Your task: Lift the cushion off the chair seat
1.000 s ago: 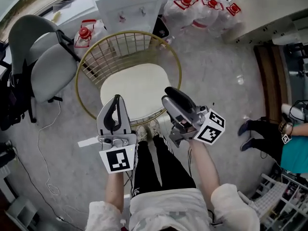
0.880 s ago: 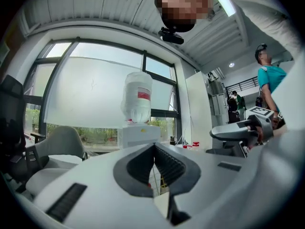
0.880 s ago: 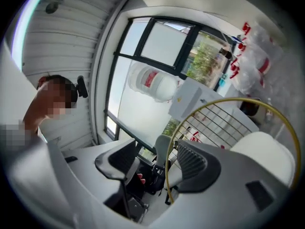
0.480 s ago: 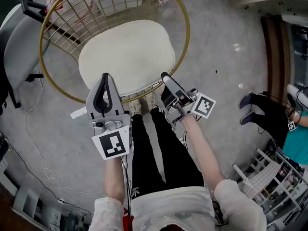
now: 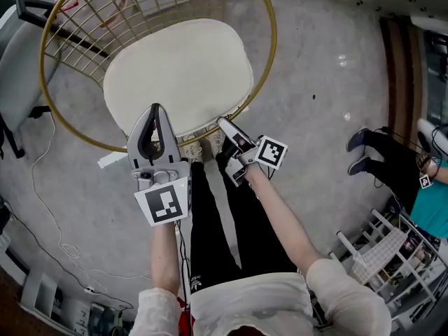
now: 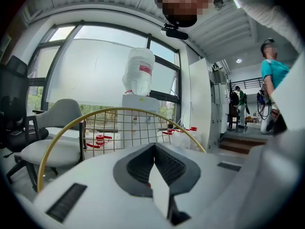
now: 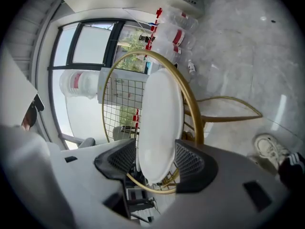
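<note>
I'm seeing the cushion edge-on, nearest the right hand-held gripper, its just-opened jaws straddling it, seemingly untouched; left hand-held gripper closed.

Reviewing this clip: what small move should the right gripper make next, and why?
Probably close the right gripper on the cushion: the fingers have just opened and stand apart around its near edge, and it lies flat on the chair, not yet lifted.

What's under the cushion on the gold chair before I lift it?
The cushion lies within the rim of the gold wire chair; gold wires show just below its near edge. The seat surface under the cushion is covered, so any ties or fastenings cannot be seen.
</note>
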`<state>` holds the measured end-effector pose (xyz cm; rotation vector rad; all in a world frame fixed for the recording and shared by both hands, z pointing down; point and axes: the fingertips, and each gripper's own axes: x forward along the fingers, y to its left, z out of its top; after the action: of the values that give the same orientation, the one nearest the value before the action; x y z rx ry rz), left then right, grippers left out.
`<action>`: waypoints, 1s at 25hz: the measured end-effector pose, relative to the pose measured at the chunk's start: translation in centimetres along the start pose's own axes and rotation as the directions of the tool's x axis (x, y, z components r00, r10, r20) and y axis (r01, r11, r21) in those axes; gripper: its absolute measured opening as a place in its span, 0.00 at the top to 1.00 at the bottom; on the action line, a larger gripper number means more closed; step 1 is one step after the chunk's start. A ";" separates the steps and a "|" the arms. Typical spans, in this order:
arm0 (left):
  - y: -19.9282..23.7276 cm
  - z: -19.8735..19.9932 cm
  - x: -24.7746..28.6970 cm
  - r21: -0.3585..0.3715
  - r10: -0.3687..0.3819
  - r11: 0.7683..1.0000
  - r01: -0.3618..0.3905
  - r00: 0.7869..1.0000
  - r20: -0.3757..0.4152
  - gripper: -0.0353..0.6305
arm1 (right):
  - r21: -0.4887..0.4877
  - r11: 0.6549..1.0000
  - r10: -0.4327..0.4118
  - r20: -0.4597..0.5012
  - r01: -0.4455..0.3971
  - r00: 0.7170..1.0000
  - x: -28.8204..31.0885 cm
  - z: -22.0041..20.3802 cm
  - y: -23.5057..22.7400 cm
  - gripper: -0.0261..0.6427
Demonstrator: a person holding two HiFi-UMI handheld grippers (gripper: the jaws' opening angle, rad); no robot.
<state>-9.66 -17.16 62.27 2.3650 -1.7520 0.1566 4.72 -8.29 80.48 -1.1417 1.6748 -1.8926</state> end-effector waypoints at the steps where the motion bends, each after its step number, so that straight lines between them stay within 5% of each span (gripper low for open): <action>1: -0.1 -0.1 0.2 0.000 -0.003 1.000 0.003 1.000 0.000 0.93 | -0.001 1.000 -0.021 -0.009 0.021 1.000 0.1 -0.3 -0.5 0.57; 8: 0.4 -1.6 0.5 0.006 0.002 1.000 -0.001 0.999 -0.035 0.93 | -0.026 0.994 -0.104 -0.057 0.102 0.993 0.9 -2.6 -2.1 0.57; 18: 0.9 -1.6 0.8 0.000 0.005 1.000 -0.005 0.999 -0.041 0.93 | -0.006 0.967 -0.256 -0.005 0.256 0.967 1.9 -3.3 -2.9 0.57; 25: 1.6 -1.8 0.7 -0.006 0.016 1.000 -0.016 0.999 -0.045 0.93 | 0.073 0.976 -0.204 -0.028 0.206 0.979 4.4 -3.8 -2.5 0.57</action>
<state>-10.89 -17.85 64.35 2.3244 -1.7489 0.2046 -0.29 -8.43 84.42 -1.3128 1.5324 -2.0784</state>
